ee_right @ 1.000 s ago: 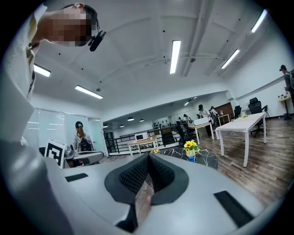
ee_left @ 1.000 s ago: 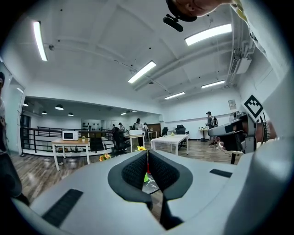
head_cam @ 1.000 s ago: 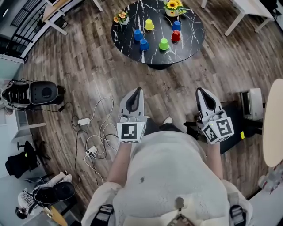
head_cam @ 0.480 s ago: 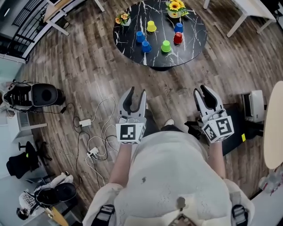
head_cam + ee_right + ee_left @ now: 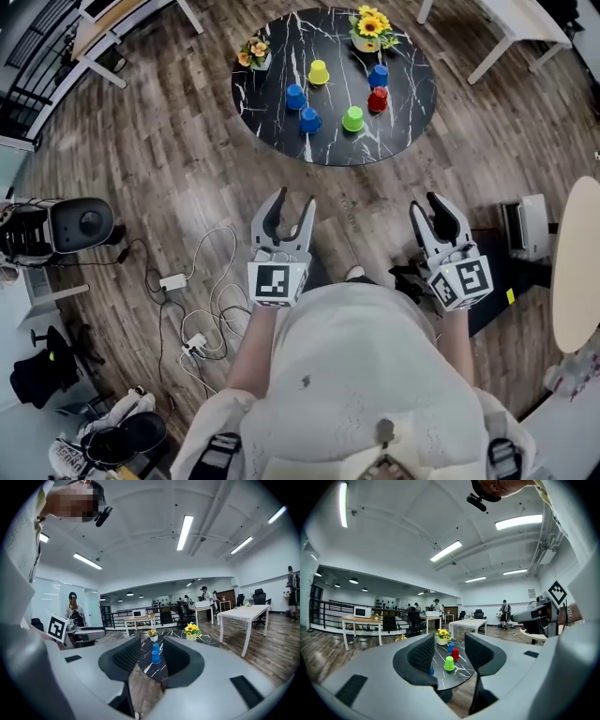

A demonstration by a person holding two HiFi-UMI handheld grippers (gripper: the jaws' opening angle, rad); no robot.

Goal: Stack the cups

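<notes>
Wood floor [image 5: 187, 159], open office. Round black tabletop [image 5: 412, 112] at 12 o'clock carries, unstacked: yellow cup [image 5: 319, 72], green cup [image 5: 352, 118], red cup [image 5: 377, 98], three blue cups [image 5: 309, 119]. Left gripper [image 5: 292, 199] and right gripper [image 5: 428, 206], toward 6 o'clock, well apart from it: fingers have just been opening, moderately wide, nothing between them.

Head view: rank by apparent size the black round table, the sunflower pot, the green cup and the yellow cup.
1. black round table, by far the largest
2. sunflower pot, flowers included
3. green cup and yellow cup: they look alike, so I leave them unranked
</notes>
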